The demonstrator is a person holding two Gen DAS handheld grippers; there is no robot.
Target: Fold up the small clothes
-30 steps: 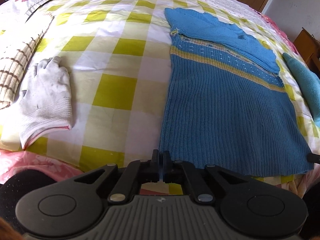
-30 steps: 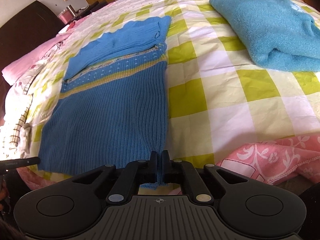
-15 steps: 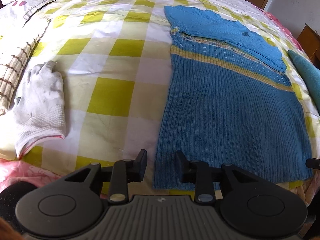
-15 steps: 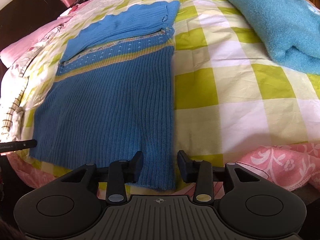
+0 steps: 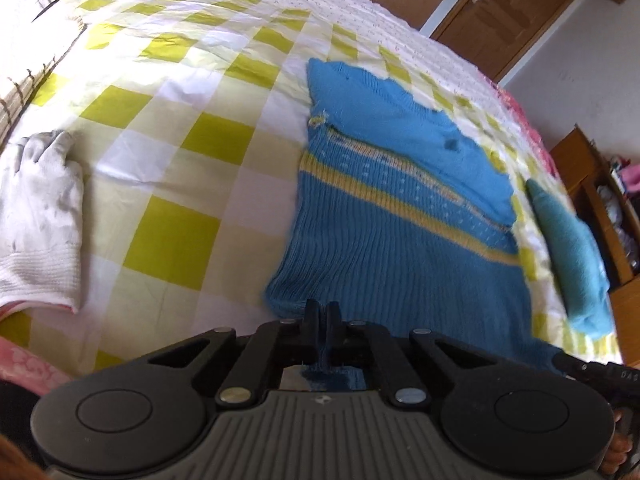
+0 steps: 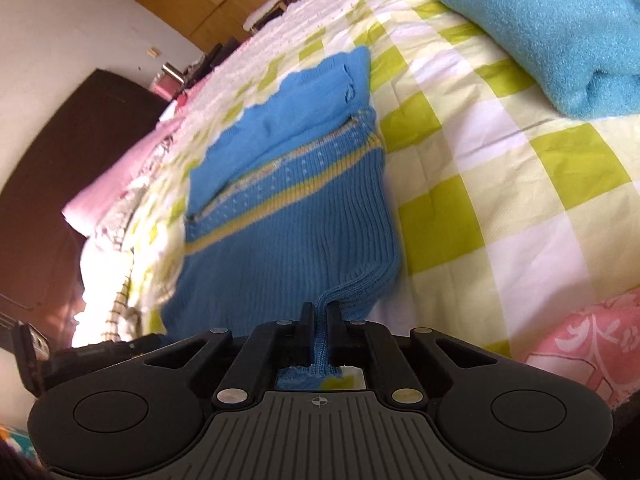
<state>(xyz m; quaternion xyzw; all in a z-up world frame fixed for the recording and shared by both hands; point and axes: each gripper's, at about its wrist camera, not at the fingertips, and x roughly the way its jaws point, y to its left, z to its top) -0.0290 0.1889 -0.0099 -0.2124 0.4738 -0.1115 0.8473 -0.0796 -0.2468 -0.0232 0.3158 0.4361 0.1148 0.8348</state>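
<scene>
A blue knit sweater (image 5: 400, 232) with a yellow stripe lies on the yellow-checked bed, its sleeves folded across the top. My left gripper (image 5: 321, 312) is shut on the sweater's near left hem corner, with knit pinched between the fingers. My right gripper (image 6: 319, 314) is shut on the near right hem corner of the sweater (image 6: 288, 216). Both corners are lifted a little off the bed, and the hem bunches near the fingers.
A white work glove (image 5: 40, 216) lies at the left on the bedspread (image 5: 168, 184). A folded teal fuzzy garment (image 6: 560, 32) lies to the right of the sweater, also in the left wrist view (image 5: 572, 252). Wooden shelves (image 5: 600, 184) stand beyond the bed's right side.
Both grippers were open over the hem half a second ago. They have shut on the hem corners and lifted them, tilting upward.
</scene>
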